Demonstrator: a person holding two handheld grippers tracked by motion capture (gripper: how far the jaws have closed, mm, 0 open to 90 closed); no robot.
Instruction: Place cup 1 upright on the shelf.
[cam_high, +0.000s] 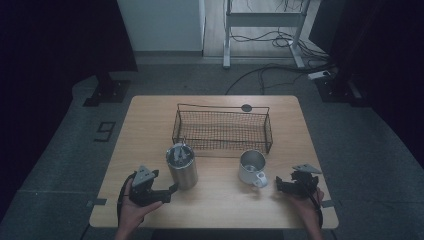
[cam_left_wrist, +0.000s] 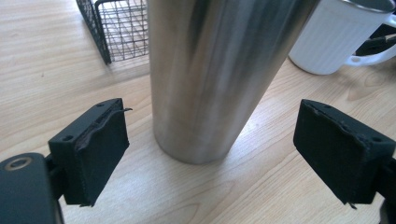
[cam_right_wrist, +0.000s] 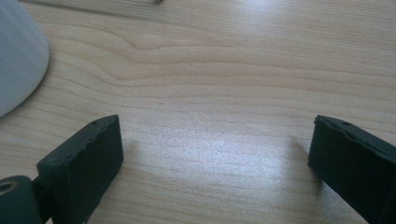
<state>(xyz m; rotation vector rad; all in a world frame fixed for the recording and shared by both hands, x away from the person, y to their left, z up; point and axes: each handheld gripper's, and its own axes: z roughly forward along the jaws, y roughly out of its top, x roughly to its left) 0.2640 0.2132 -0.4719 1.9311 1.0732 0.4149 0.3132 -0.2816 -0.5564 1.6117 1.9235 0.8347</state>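
Observation:
A tall steel tumbler (cam_high: 181, 166) (cam_left_wrist: 210, 74) stands upright on the wooden table (cam_high: 150, 125), left of centre. My left gripper (cam_high: 170, 192) (cam_left_wrist: 219, 149) is open just in front of it, one jaw on each side of its base, not touching. A white mug (cam_high: 252, 168) (cam_left_wrist: 341, 39) (cam_right_wrist: 16, 56) with a handle stands right of the tumbler. Held low over bare wood, my right gripper (cam_high: 279, 184) (cam_right_wrist: 215, 158) is open to the right of the mug's handle, with nothing between its jaws.
A black wire basket (cam_high: 222, 130) (cam_left_wrist: 116, 28) sits behind the tumbler and mug at the table's middle. A small dark round disc (cam_high: 246, 107) lies by the far edge. Cables and a metal frame (cam_high: 265, 30) are on the floor beyond the table.

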